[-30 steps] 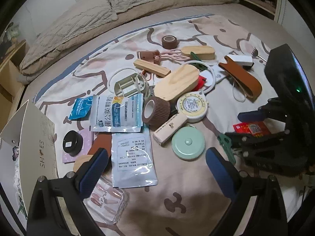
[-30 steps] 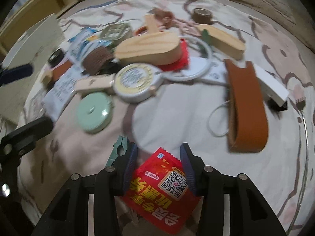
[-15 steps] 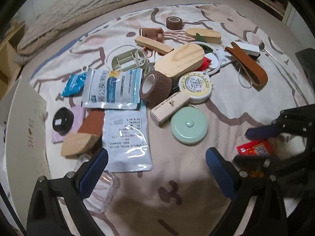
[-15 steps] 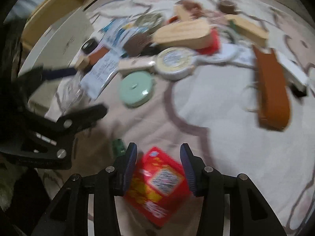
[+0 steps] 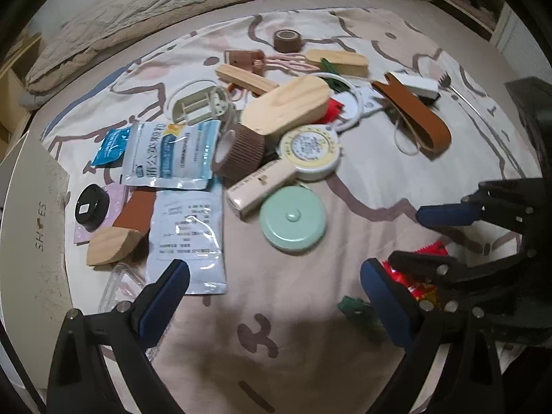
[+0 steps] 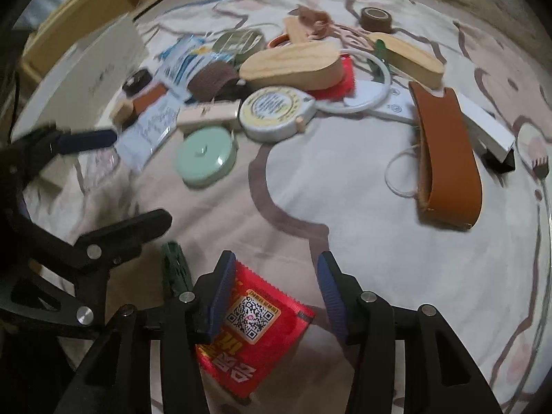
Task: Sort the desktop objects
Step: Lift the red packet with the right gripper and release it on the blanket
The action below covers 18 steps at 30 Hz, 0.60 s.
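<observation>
Above red packet (image 6: 255,331), right gripper (image 6: 276,289), fingers opening.

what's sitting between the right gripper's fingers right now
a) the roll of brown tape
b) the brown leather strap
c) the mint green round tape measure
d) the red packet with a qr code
d: in the right wrist view the red packet with its QR code lies between the right gripper fingers, whose jaws are opening, while the green tape measure, leather strap and brown tape roll lie farther off on the bedspread.
</observation>
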Motion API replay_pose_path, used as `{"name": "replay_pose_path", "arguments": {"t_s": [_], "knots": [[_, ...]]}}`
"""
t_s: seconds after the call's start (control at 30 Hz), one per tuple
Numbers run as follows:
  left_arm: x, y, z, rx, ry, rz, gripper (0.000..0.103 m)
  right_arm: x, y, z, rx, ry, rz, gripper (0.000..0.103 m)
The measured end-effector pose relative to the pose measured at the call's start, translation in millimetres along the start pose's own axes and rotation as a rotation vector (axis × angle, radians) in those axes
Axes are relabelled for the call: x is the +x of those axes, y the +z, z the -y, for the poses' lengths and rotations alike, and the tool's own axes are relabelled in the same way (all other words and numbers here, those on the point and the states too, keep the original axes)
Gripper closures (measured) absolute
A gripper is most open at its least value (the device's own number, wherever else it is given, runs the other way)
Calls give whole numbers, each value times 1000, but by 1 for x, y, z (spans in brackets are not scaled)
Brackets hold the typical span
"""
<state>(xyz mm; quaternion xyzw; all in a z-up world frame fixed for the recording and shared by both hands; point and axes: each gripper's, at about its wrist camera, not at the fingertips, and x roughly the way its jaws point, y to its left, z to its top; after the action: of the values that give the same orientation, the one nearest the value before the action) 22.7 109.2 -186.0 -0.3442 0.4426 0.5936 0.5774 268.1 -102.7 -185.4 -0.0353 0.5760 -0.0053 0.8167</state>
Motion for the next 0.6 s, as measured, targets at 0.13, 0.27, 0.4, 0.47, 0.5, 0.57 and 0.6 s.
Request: {"name": "replay_pose_path", "arguments": {"t_s": [0.13,0.27,0.4,0.47,0.5,0.57,0.6], "knots": [[1,-5,6,23,-16,4,4,-1,-10,-2,-61,-22,15,48],[1,-11,12,56,-8,20,4,-3,-23,-5,-152,-60,33,44],[-9,-17,15,68,18,77,4,-9,-33,-1,-173,-82,46,43],[-16,-19,16,60,16,114,4,-20,-35,4,-122,-59,54,43],[-20,-20,16,54,17,136,4,-26,-36,7,-101,-34,64,43],[-23,-22,15,31,21,164,4,-41,-40,11,-75,-24,101,43],[-24,-23,14,16,19,172,4,-45,-41,11,-76,-27,108,43]]}}
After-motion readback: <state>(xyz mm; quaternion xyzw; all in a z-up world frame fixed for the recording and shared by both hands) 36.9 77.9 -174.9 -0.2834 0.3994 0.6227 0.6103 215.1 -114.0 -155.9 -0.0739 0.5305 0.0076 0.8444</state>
